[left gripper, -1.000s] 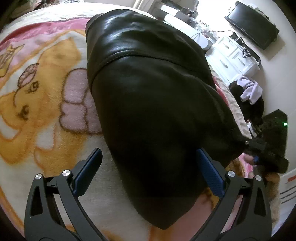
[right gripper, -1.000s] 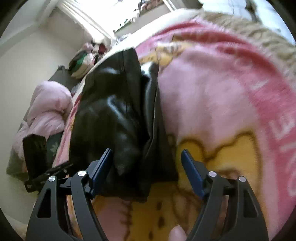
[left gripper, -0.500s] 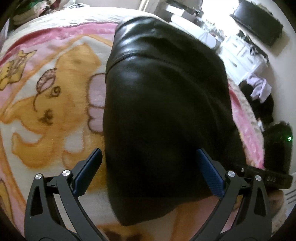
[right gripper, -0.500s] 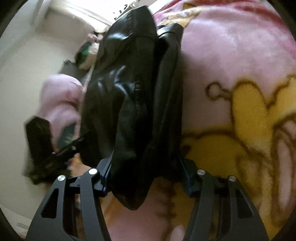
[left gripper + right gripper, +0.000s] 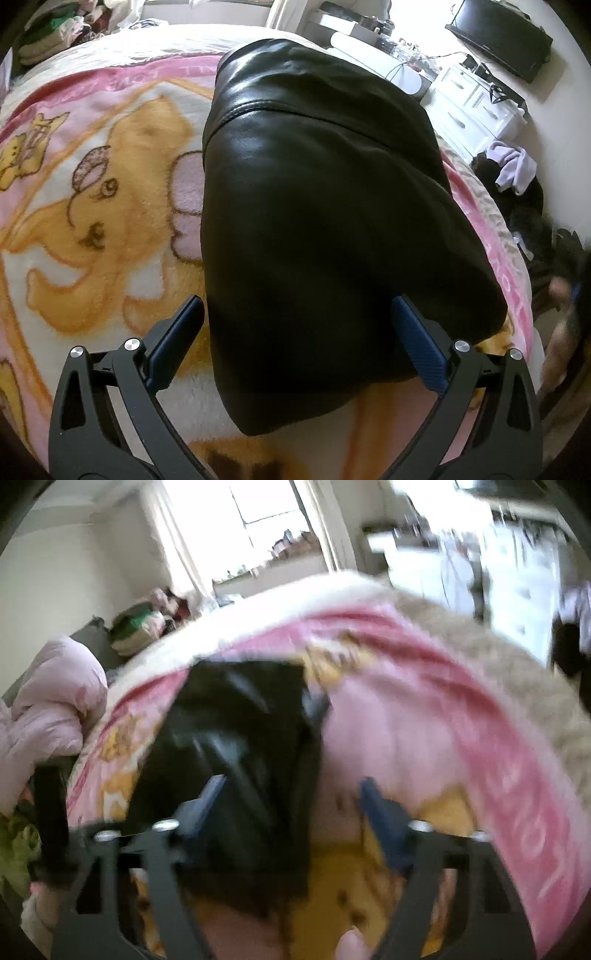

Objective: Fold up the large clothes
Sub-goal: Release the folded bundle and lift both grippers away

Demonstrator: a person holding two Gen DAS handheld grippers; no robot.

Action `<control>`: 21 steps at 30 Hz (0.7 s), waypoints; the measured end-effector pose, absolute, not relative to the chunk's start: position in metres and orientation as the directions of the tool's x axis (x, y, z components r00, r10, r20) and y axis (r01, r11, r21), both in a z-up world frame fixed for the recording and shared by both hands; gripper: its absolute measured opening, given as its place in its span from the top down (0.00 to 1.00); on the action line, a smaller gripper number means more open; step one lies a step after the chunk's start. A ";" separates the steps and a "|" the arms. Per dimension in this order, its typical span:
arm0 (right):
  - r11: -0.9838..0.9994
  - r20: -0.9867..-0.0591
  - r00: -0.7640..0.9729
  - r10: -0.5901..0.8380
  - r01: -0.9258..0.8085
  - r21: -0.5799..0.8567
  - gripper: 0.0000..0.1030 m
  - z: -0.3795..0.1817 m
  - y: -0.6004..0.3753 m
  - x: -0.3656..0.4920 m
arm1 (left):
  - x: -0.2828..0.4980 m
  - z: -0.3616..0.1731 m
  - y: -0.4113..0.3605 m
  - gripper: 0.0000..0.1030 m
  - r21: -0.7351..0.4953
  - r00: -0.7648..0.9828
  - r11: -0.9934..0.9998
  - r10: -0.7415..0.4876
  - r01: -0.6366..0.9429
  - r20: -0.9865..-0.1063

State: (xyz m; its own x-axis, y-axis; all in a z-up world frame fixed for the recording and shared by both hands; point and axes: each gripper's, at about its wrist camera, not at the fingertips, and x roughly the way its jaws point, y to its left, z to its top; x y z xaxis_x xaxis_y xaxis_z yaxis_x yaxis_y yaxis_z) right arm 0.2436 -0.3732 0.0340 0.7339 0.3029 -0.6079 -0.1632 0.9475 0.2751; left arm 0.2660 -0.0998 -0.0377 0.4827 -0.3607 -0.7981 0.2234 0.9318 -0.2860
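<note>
One black leather jacket [image 5: 325,229] lies folded on the blanket [image 5: 92,229] — long axis running away from the left gripper [image 5: 295,339]. Its fingers stand wide, pressing nothing. The right gripper [image 5: 291,805] is closing — blurred, grip unclear.

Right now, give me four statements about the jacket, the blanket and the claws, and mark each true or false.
1. The jacket is black leather. True.
2. It lies on a bare wooden table. False: it lies on a pink and yellow cartoon blanket.
3. The left claw stands open around the jacket's near end. True.
4. The right claw is clamped shut on nothing. False: its jaws are closing, still apart; the blur hides whether they hold the jacket.
</note>
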 end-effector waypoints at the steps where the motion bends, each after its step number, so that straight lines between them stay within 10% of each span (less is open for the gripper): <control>1: 0.949 -0.601 0.739 0.303 -0.178 0.260 0.49 0.038 -0.367 0.255 | 0.266 -0.037 -0.100 0.08 -0.284 0.484 0.932 -0.359 0.224 -0.798; 11: 0.986 -0.811 0.560 0.169 -0.094 0.141 0.60 -0.038 -0.334 0.373 | 0.266 -0.040 -0.101 0.08 -0.284 0.473 0.929 -0.366 0.237 -0.801; 21: 0.974 -0.784 0.578 0.226 -0.114 0.196 0.51 -0.024 -0.345 0.361 | 0.261 -0.036 -0.100 0.08 -0.285 0.481 0.930 -0.363 0.230 -0.798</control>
State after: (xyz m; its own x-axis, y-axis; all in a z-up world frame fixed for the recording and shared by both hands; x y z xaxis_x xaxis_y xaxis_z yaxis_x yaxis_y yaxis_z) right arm 0.3611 -0.3449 -0.0245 0.5778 0.2260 -0.7843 -0.1144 0.9738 0.1963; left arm 0.2611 -0.1005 -0.0359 0.4805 -0.3633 -0.7982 0.2300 0.9305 -0.2851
